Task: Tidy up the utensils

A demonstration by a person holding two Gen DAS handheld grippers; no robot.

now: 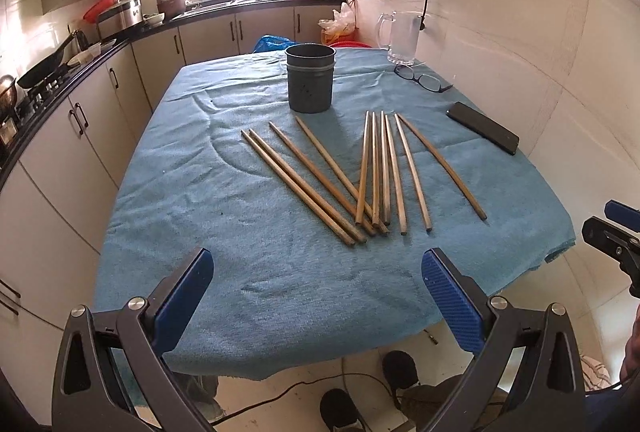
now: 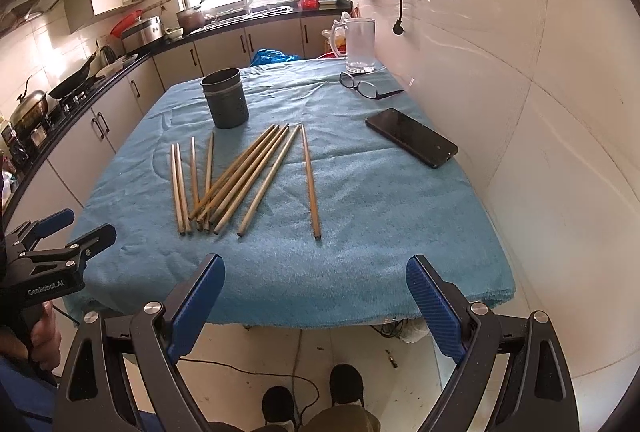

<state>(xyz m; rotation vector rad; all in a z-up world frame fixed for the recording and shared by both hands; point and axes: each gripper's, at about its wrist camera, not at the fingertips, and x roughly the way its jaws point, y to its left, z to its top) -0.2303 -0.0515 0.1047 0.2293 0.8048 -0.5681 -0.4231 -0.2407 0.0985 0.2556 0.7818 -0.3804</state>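
Observation:
Several wooden chopsticks [image 1: 372, 171] [image 2: 240, 175] lie loose on a blue towel [image 1: 240, 264] [image 2: 360, 232] over the table, fanned out with their near ends crossing. Behind them stands a dark perforated metal holder cup [image 1: 310, 77] [image 2: 224, 97], upright and with nothing showing inside. My left gripper [image 1: 318, 268] hangs open above the table's near edge, nothing between its blue pads. The right gripper [image 2: 316, 274] is open too, held back over the near edge, and its tips show at the right side of the left wrist view.
A black phone [image 1: 482, 127] [image 2: 412, 136], folded glasses [image 1: 422, 77] [image 2: 366, 85] and a glass mug [image 1: 402, 37] [image 2: 358, 45] sit along the table's right side by the tiled wall. Kitchen counters with a stove run along the left. The person's shoes [image 2: 312, 392] stand below.

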